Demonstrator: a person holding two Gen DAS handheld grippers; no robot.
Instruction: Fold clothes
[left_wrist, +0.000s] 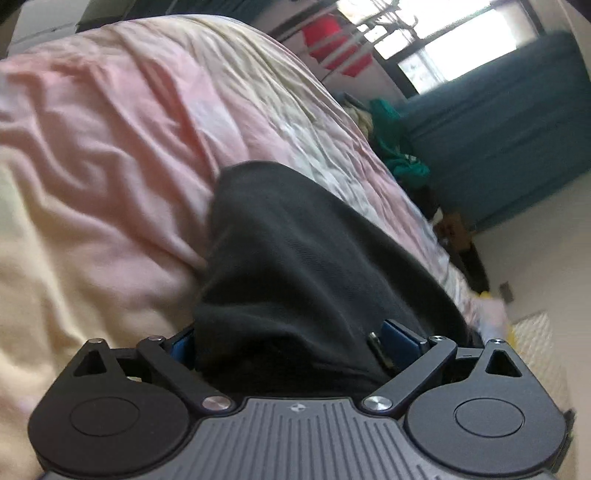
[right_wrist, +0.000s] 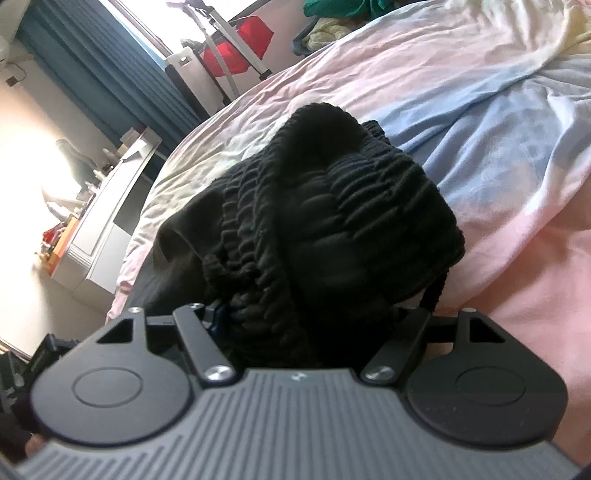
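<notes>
A black garment lies on the bed. In the left wrist view its smooth dark cloth (left_wrist: 295, 251) drapes over my left gripper (left_wrist: 291, 343) and hides the fingertips; the jaws look closed on the fabric. In the right wrist view the garment's ribbed elastic waistband (right_wrist: 332, 206), with a drawstring (right_wrist: 436, 291) hanging at the right, bunches over my right gripper (right_wrist: 306, 321), which is shut on it. The fingers of both grippers are mostly buried in cloth.
The bed has a rumpled pink, cream and pale-blue cover (left_wrist: 110, 155) (right_wrist: 480, 110). Green and yellow clothes (left_wrist: 399, 147) are piled at its far side. Blue curtains (right_wrist: 110, 74), a window, a red item on a rack (right_wrist: 240, 40) and a white cabinet (right_wrist: 107, 221) stand beyond.
</notes>
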